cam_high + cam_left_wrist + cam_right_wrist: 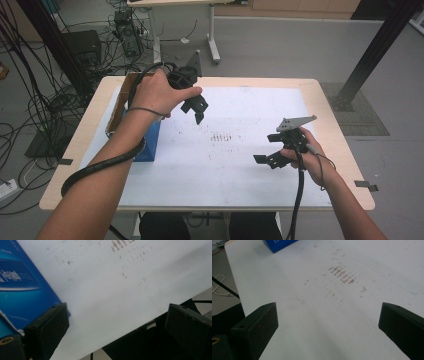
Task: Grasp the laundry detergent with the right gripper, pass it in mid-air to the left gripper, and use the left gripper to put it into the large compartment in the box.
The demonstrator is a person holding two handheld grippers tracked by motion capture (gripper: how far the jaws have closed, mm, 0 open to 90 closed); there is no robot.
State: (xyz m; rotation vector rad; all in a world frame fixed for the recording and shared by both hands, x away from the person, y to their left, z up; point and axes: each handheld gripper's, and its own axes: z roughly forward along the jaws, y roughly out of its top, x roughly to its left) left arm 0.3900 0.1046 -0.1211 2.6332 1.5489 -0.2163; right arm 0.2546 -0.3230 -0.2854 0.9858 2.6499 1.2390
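Note:
A blue box (148, 142) with an open cardboard top (119, 105) stands at the left of the white sheet (240, 170) that covers the table. My left gripper (197, 111) hangs open in the air just right of the box, with nothing between its jaws. In the left gripper view the gripper (117, 312) looks down on the sheet, and the blue box (22, 287) lies at its left. My right gripper (267, 149) is open near the sheet's right side, pointing left. In the right gripper view the gripper (328, 308) faces brown smudges (342, 275) and the blue box (278, 244) far off.
Brown smudges (222, 137) mark the sheet's middle. The wooden table edge (345, 150) rims the sheet. Cables (30, 100) litter the floor at the left. Another table's leg (214, 40) stands behind, and a black post (370, 55) rises at the back right.

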